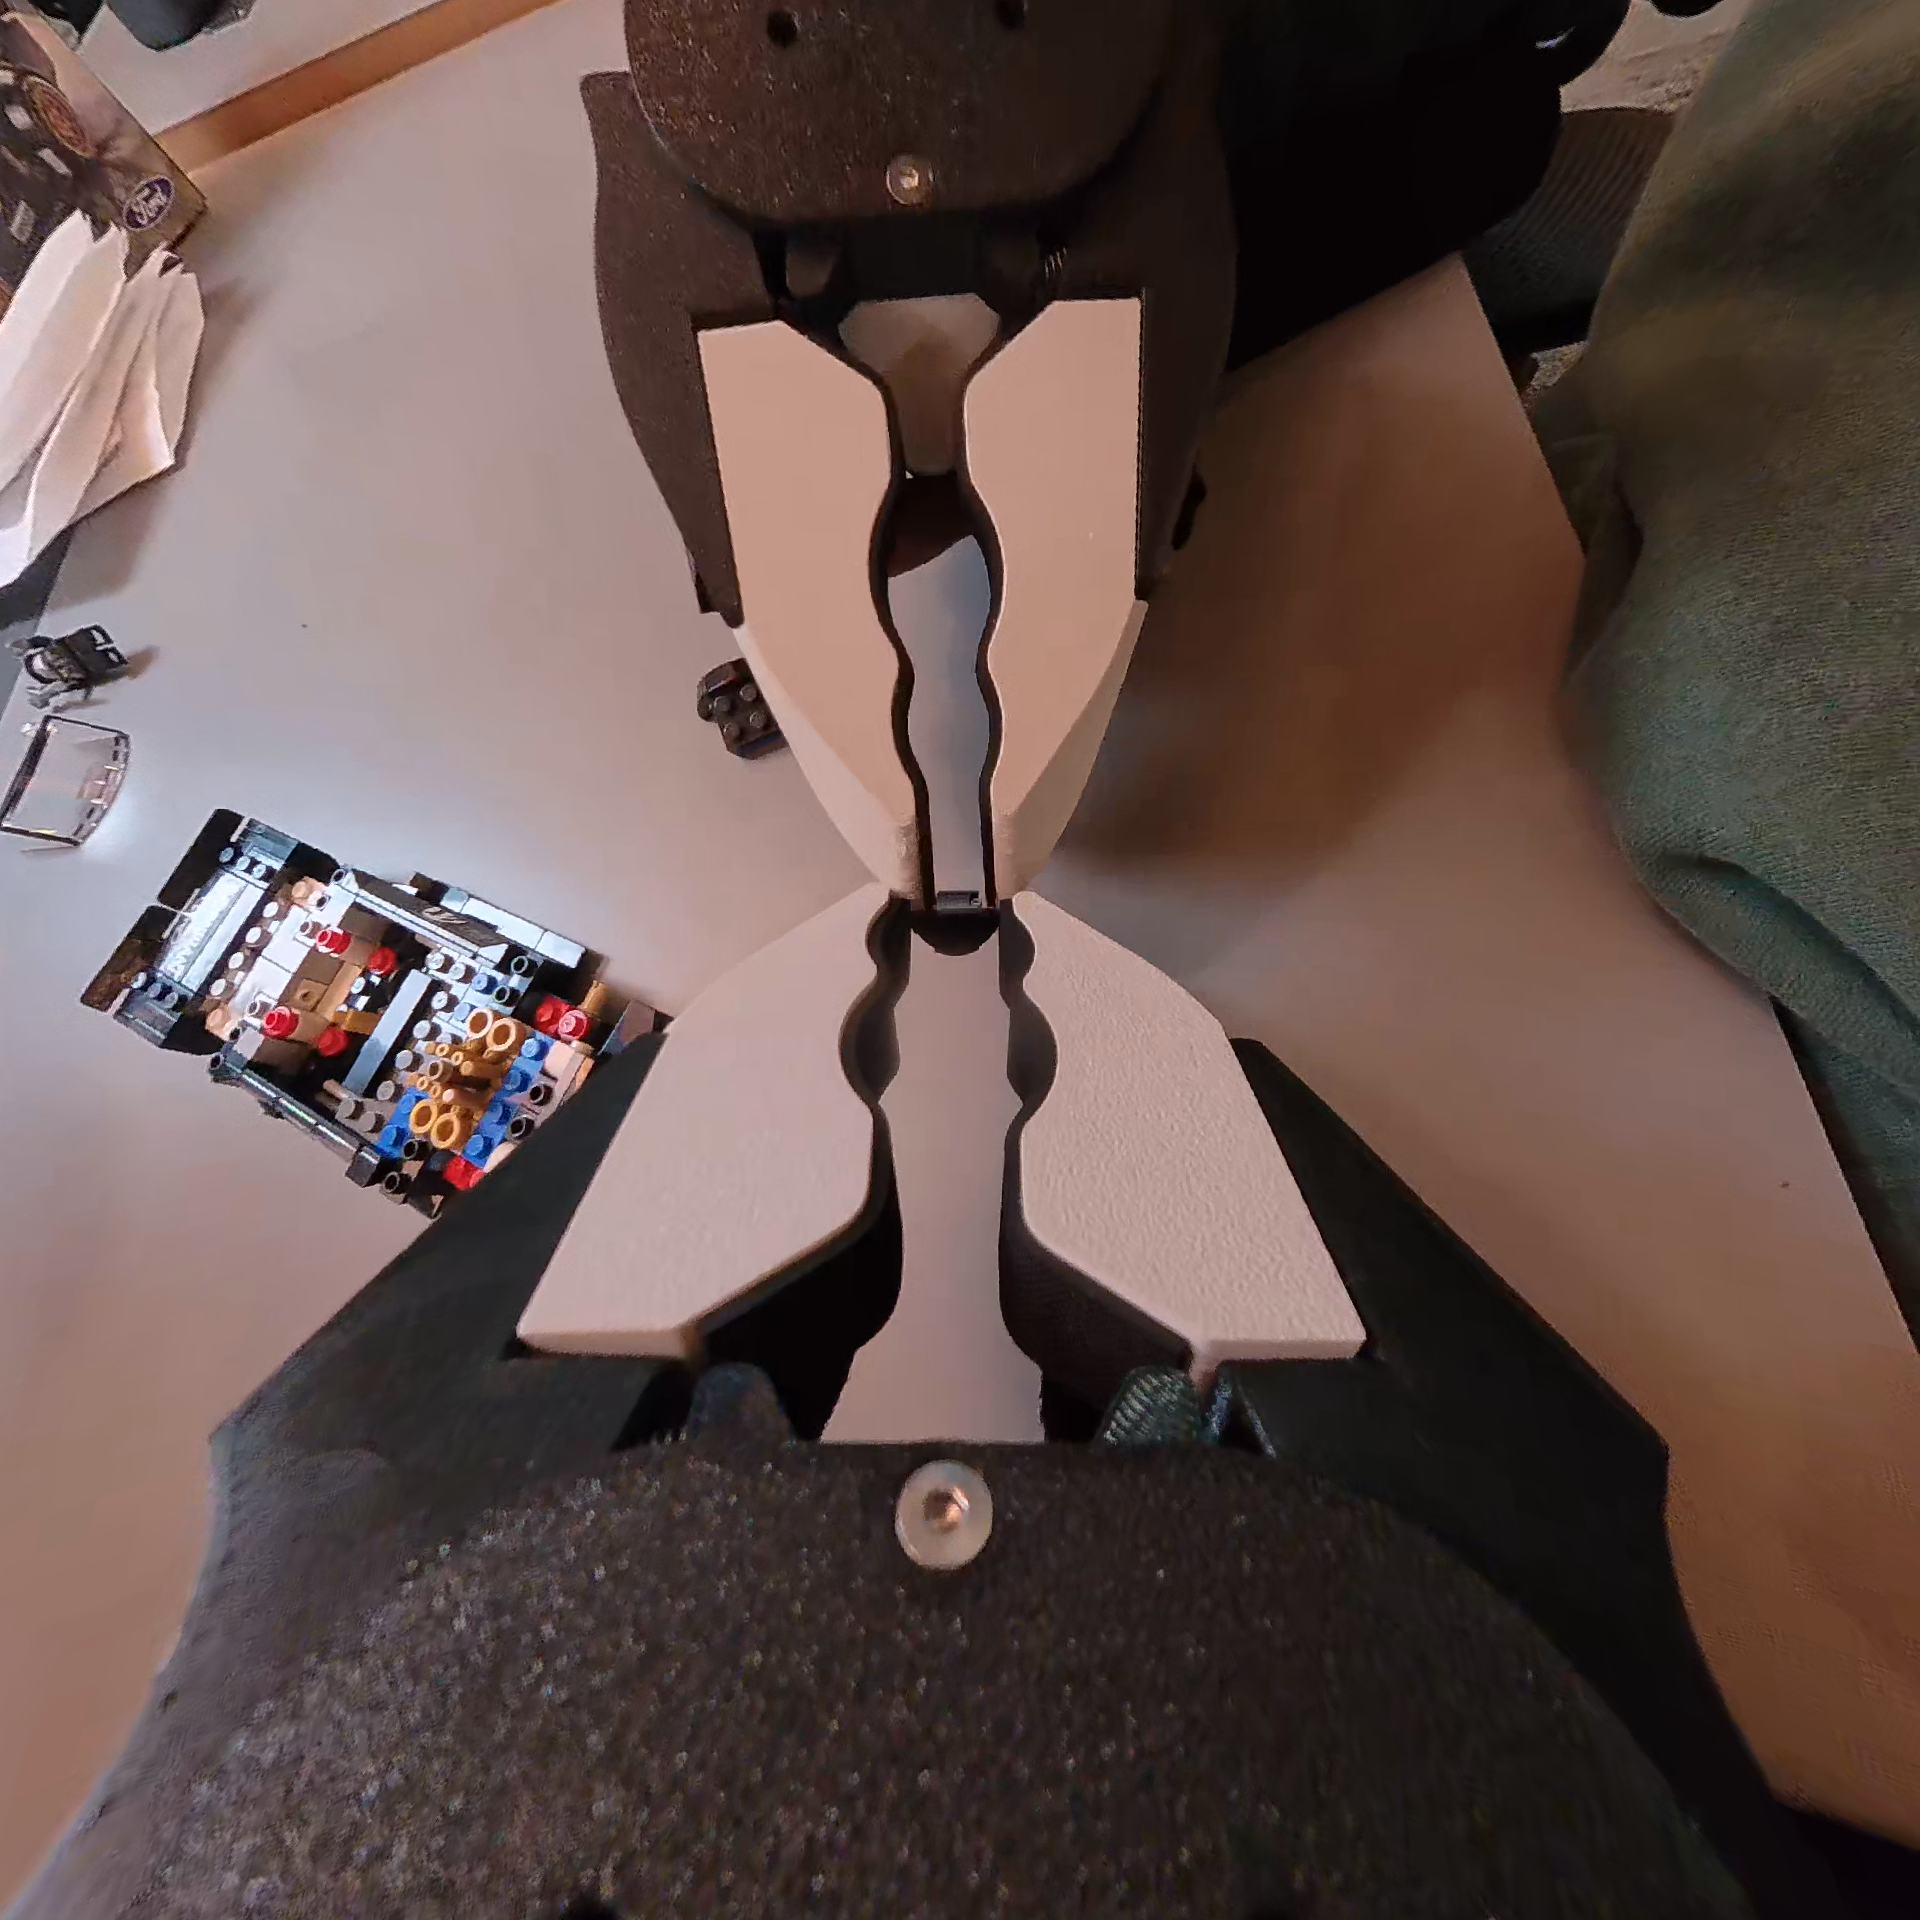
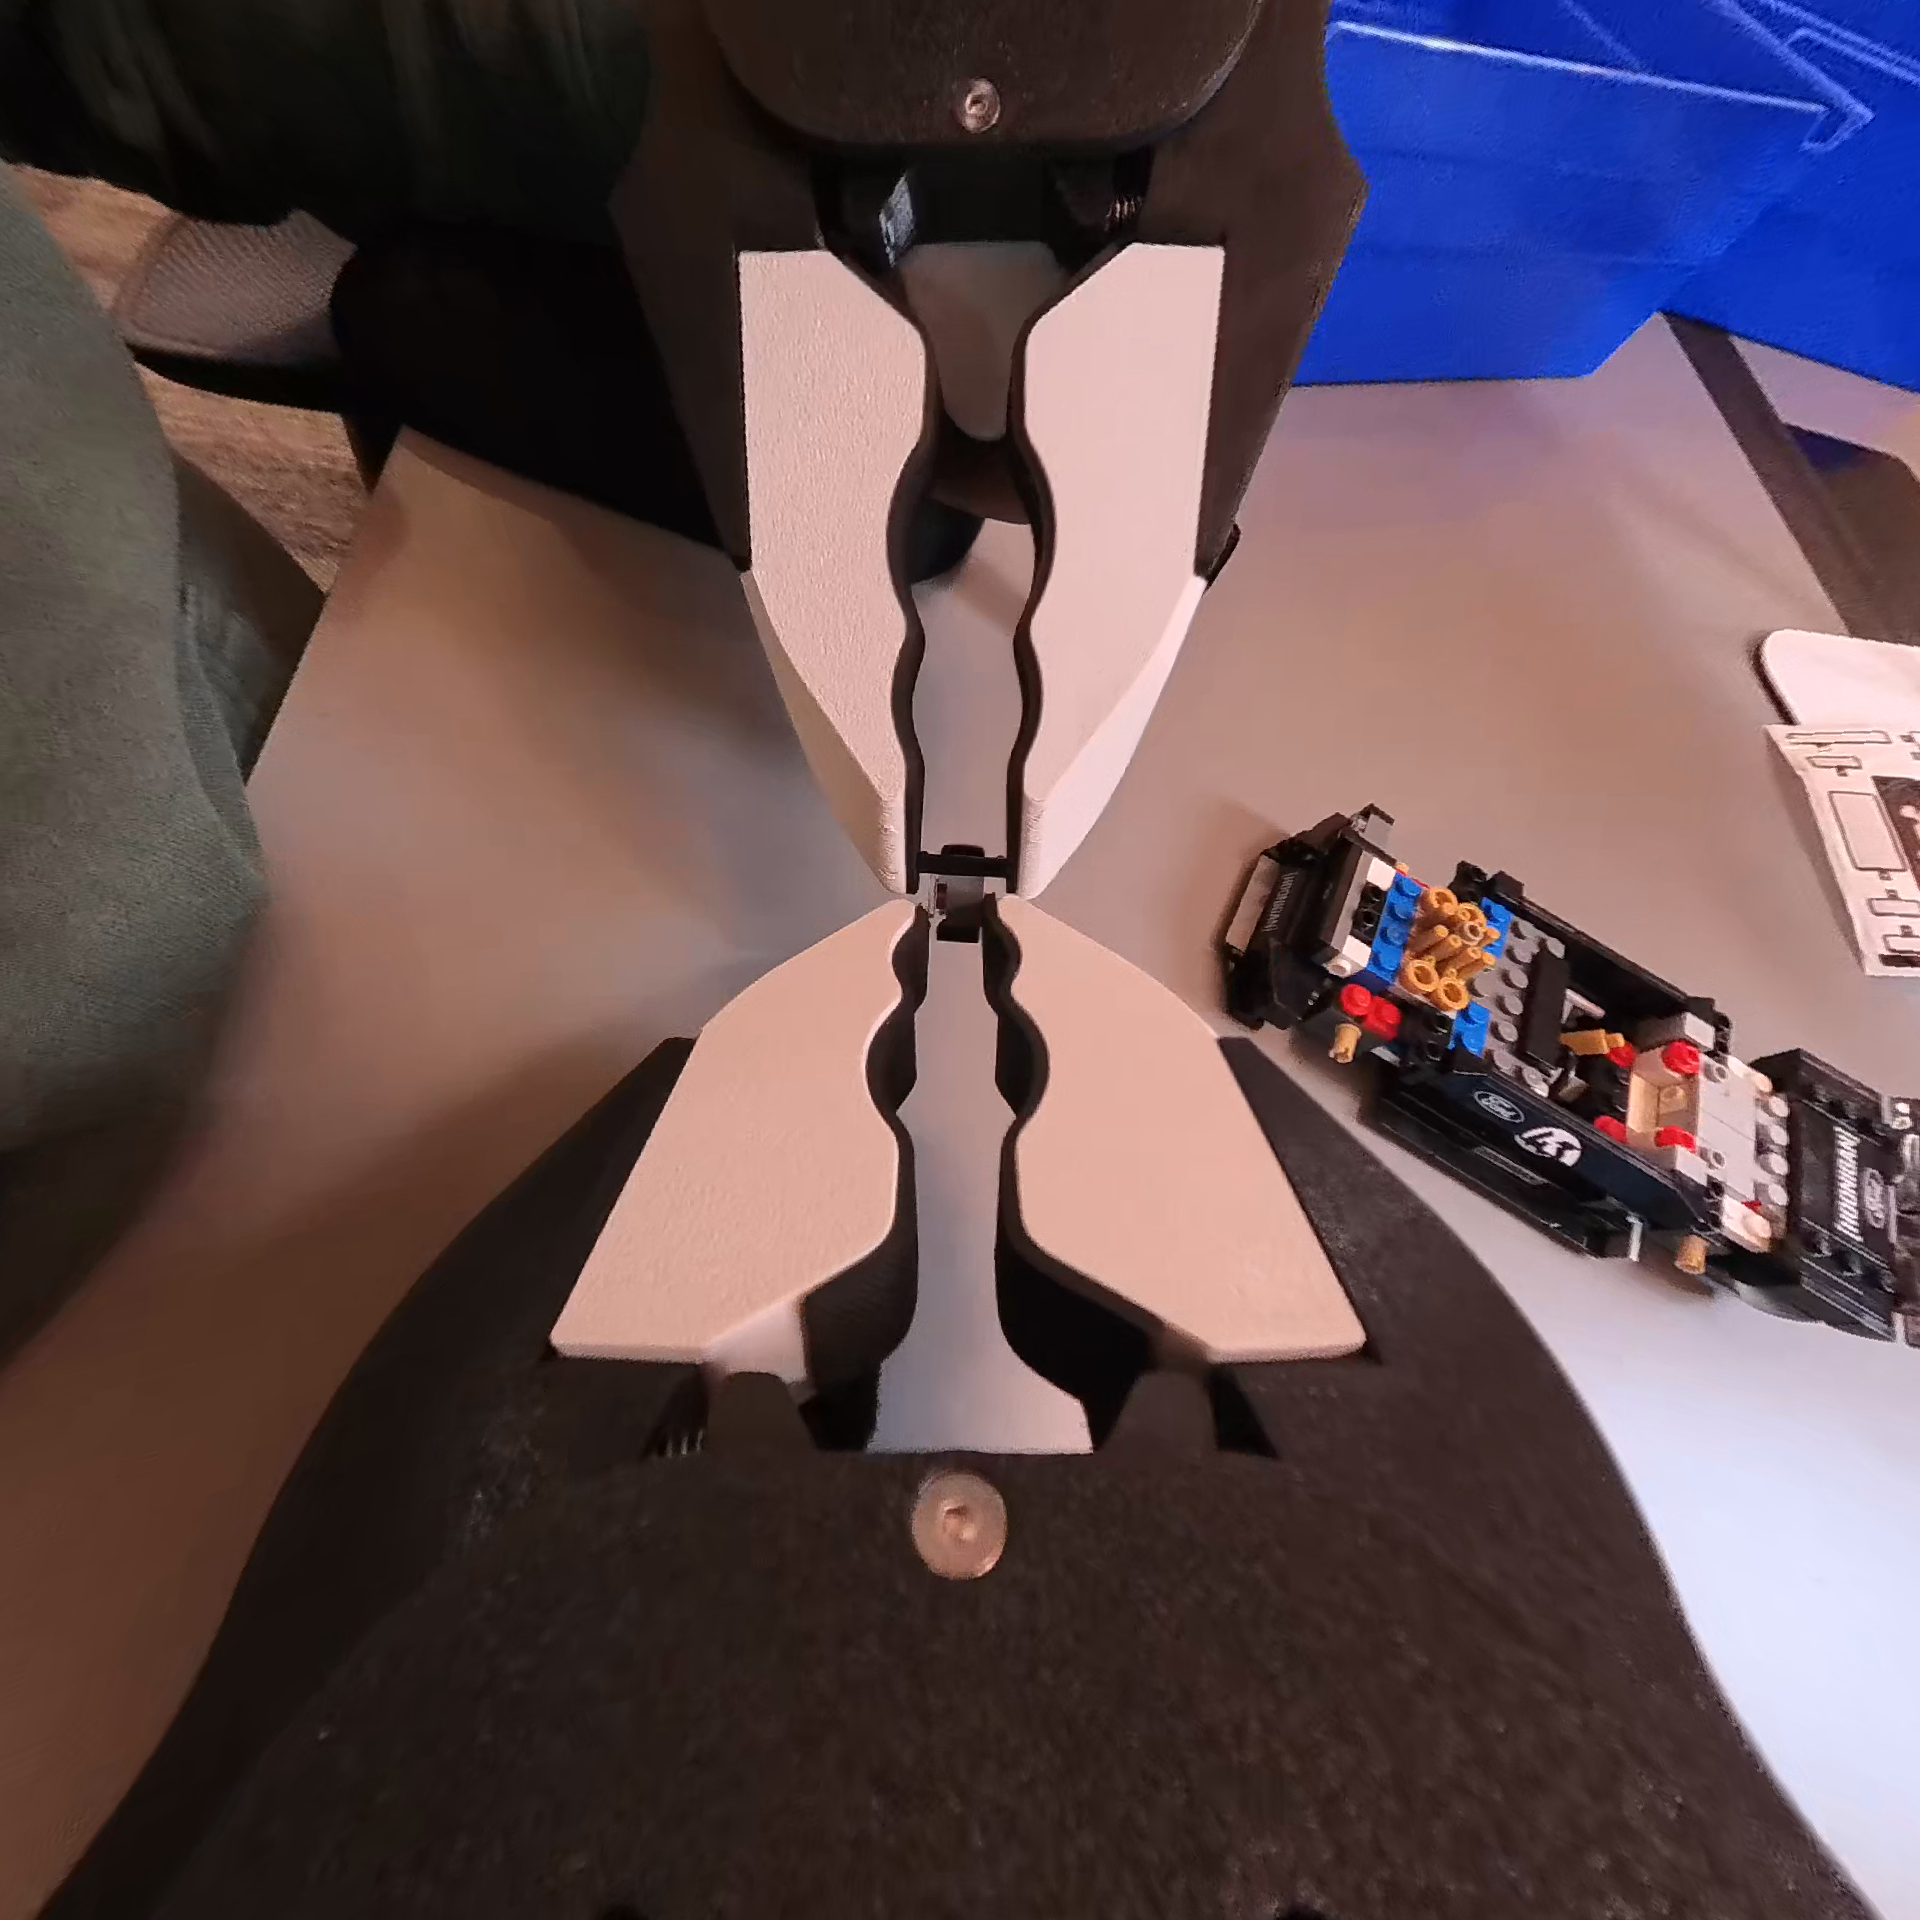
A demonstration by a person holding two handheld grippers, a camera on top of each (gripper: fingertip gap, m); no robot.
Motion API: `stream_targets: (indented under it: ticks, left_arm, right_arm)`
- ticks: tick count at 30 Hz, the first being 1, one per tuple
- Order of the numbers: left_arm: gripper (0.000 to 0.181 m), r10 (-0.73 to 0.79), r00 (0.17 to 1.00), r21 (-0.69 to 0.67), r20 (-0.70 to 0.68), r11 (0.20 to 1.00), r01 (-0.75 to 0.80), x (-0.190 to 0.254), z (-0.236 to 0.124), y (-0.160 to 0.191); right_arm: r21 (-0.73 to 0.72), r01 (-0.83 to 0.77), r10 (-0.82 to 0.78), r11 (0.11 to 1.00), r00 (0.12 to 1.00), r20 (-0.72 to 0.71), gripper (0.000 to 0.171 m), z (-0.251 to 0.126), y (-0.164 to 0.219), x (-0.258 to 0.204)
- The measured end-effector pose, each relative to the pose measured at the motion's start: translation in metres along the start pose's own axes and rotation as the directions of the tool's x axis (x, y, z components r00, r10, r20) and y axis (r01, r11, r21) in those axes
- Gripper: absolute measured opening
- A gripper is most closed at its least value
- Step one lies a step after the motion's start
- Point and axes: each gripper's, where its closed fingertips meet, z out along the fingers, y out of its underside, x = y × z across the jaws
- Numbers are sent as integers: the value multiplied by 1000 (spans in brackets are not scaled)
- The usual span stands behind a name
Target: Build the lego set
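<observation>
Meeting tip to tip mid-frame, the left gripper [image 1: 951, 920] and right gripper [image 2: 958, 920] each clench a small black piece [image 1: 957, 902], probably joining them above the surface [image 1: 416, 468].

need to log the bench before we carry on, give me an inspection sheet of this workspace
surface: grey table
job's things: part-built lego car lying on the table; loose black brick and clear windscreen piece apart from it; instruction sheet
clutter: white paper bags, printed box
grippers: left gripper and right gripper tip to tip above the table; left jaws shut on a black plate, right jaws on a black piece, the two meeting
cables: nothing seen
surroundings: blue bin behind the table, green cloth at its edge
</observation>
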Motion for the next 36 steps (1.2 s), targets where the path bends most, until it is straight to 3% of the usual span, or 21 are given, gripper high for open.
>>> stream_targets:
  ticks: [20, 28, 36]
  left_arm:
    - [16, -32, 999, 58, -7, 998, 32, 0, -4, -3]
    - [16, -40, 999, 94, -8, 995, 41, 1, -8, -8]
    - [31, -168, 986, 273, -9, 948, 164, -14, -20, -29]
  right_arm:
    - [41, -53, 52, 998, 998, 27, 15, -3, -5, 2]
    - [51, -46, 45, 998, 999, 28, 8, -2, -7, -1]
    - [188, -107, 115, 976, 993, -31, 8, -18, -27, 17]
